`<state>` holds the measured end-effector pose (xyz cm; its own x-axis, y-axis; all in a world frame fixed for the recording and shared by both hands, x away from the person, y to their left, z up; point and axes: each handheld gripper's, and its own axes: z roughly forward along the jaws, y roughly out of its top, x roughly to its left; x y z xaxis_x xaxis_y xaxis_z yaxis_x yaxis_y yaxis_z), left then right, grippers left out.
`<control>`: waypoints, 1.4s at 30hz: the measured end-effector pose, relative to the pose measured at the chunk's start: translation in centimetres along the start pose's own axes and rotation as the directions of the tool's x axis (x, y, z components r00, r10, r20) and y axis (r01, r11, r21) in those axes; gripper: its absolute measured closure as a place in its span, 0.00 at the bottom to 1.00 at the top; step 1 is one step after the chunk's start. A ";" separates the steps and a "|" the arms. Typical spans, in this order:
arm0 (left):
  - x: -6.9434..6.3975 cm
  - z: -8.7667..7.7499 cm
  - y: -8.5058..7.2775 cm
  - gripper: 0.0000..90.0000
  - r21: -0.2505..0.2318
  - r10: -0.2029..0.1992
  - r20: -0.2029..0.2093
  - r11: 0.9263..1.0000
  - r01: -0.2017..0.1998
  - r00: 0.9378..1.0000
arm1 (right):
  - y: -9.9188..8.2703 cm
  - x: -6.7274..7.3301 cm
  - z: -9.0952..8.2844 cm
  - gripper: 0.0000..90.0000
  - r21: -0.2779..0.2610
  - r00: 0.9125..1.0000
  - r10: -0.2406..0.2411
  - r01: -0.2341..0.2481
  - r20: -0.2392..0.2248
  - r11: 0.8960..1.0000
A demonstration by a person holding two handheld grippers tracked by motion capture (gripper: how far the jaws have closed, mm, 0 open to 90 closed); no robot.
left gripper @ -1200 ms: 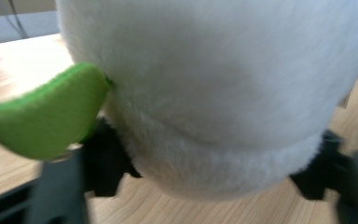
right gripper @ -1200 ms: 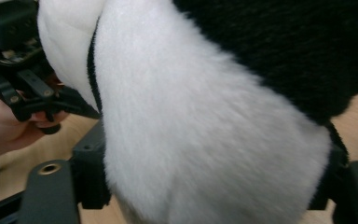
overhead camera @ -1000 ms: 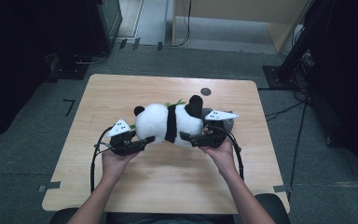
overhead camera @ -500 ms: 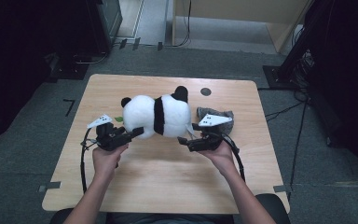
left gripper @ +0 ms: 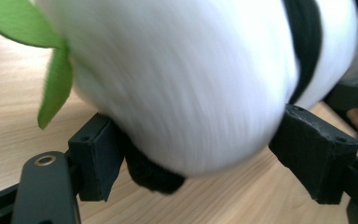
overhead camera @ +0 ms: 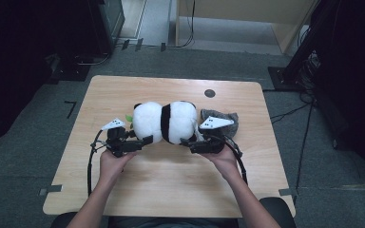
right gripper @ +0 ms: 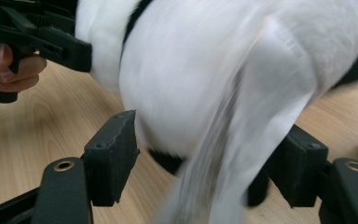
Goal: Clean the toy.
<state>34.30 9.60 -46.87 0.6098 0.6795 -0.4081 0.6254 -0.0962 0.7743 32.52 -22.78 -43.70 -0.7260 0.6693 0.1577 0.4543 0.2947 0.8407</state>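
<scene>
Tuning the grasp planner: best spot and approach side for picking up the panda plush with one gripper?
Probably the waist of the panda plush, at the black band, coming from the near side. It lies lengthwise across the table; the two white lobes bulge wider than the jaws, and the band marks the narrower dip. The fabric is soft, so expect it to squash.

High view: fixed overhead on the person's side, looking forward and down; takes in the whole wooden table (overhead camera: 171, 180) and the floor beyond. Far off.

Left gripper view: rides the left gripper (overhead camera: 142, 141), low above the tabletop, facing along its jaws, very near the plush panda (left gripper: 186, 79).

Right gripper view: rides the right gripper (overhead camera: 186, 142), equally low and close, facing the opposite way.

Shared: the panda and tabletop in all three views; right gripper view also catches the left gripper.
</scene>
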 end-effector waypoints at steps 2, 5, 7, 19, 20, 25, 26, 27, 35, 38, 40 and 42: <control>0.0 0.5 -0.1 0.22 0.039 0.010 -0.032 0.999 -0.009 0.999 | 0.0 -0.1 0.2 0.34 0.004 1.000 -0.001 0.001 0.012 1.000; 0.4 1.5 -0.6 0.22 0.099 0.016 -0.059 0.995 -0.010 0.998 | -0.2 -0.1 0.6 0.35 0.025 1.000 -0.005 0.005 0.028 1.000; 0.5 1.5 -0.6 0.22 0.105 0.014 -0.060 0.994 -0.008 0.998 | -0.5 -0.1 1.1 0.35 0.043 0.999 -0.021 0.019 0.044 0.999; 0.6 -0.2 -0.6 0.24 0.071 0.047 -0.065 0.997 -0.042 0.997 | -0.3 -0.9 -0.5 0.35 0.011 0.996 -0.020 0.019 0.082 1.000; 0.6 -0.5 -0.6 0.24 0.047 0.051 -0.068 0.998 -0.048 0.996 | -0.3 -1.1 -0.8 0.35 0.001 0.996 -0.018 0.018 0.088 1.000; 0.5 -1.4 -0.3 0.27 -0.042 0.071 -0.064 0.996 -0.074 0.995 | 0.1 -2.1 -2.4 0.35 -0.053 0.991 0.007 0.000 0.130 0.999; 0.6 -1.4 -0.4 0.27 -0.044 0.081 -0.068 0.995 -0.084 0.994 | 0.1 -2.4 -2.6 0.35 -0.060 0.990 0.012 -0.003 0.140 0.998; 0.6 -1.3 -0.4 0.27 -0.042 0.090 -0.074 0.995 -0.094 0.993 | 0.1 -2.6 -2.8 0.35 -0.066 0.988 0.013 -0.003 0.151 0.998; 0.7 -0.8 -0.1 0.21 -0.042 0.145 -0.095 0.988 -0.150 0.985 | -0.4 -3.7 -3.5 0.36 -0.090 0.971 0.027 -0.006 0.236 0.996; 1.2 -0.6 -0.2 0.19 -0.050 0.140 -0.078 0.988 -0.144 0.987 | -0.6 -4.2 -3.9 0.36 -0.090 0.961 0.040 -0.016 0.273 0.996; 1.5 -0.4 -0.2 0.16 -0.043 0.139 -0.076 0.989 -0.143 0.987 | -0.9 -4.5 -4.2 0.37 -0.100 0.953 0.046 -0.016 0.298 0.995; 1.6 -0.5 -0.1 0.15 -0.032 0.121 -0.064 0.992 -0.123 0.991 | -1.2 -4.9 -4.5 0.37 -0.100 0.943 0.053 -0.021 0.328 0.995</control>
<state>34.93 11.02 -47.40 0.6481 0.7083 -0.2798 0.5299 -0.1556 0.8336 33.20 -29.50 -43.19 -0.4916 0.8705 0.0231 0.4155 0.2112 0.8847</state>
